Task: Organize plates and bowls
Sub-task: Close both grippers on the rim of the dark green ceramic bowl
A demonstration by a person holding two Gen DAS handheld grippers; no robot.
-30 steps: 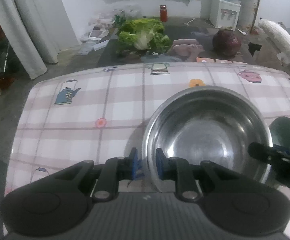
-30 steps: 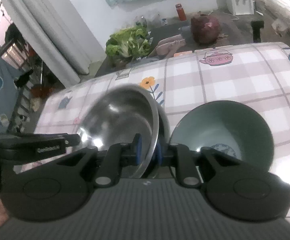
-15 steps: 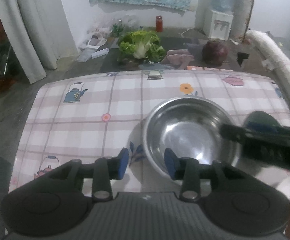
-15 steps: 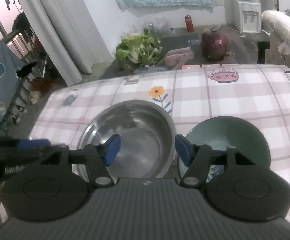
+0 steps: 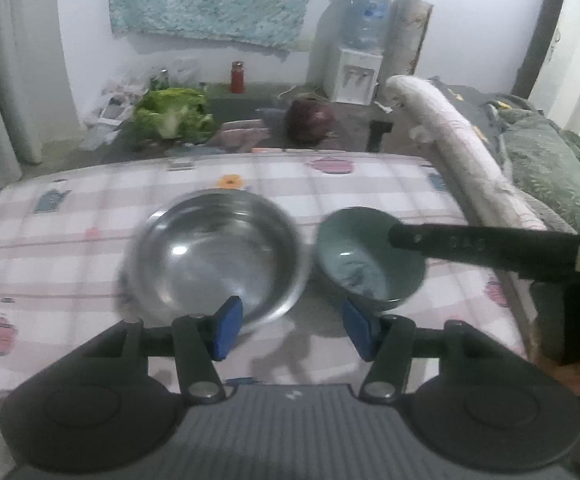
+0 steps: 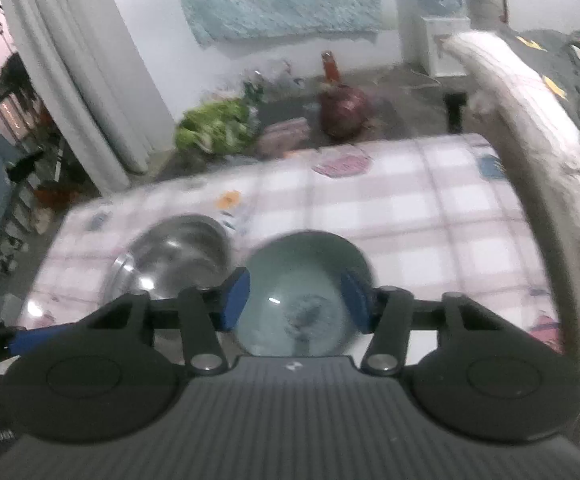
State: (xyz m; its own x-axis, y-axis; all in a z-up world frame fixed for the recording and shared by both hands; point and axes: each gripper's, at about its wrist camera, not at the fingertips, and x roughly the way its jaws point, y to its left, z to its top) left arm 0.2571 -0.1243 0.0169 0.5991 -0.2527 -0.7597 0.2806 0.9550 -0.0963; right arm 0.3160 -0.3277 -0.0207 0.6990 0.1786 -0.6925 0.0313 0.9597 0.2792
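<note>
You've got two bowls on the desk [image 5: 70, 248]: one steel bowl [image 5: 214, 256], one green bowl [image 5: 369, 258], side by side. Your left tool [image 5: 291, 326] has just been opening, your right tool [image 6: 295, 300] just closing; both spread, pinching nothing.

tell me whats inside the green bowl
The green bowl looks empty: only a dark printed motif and a glint show on its floor. In the right wrist view the gripper body covers its near edge, so that strip cannot be checked.
</note>
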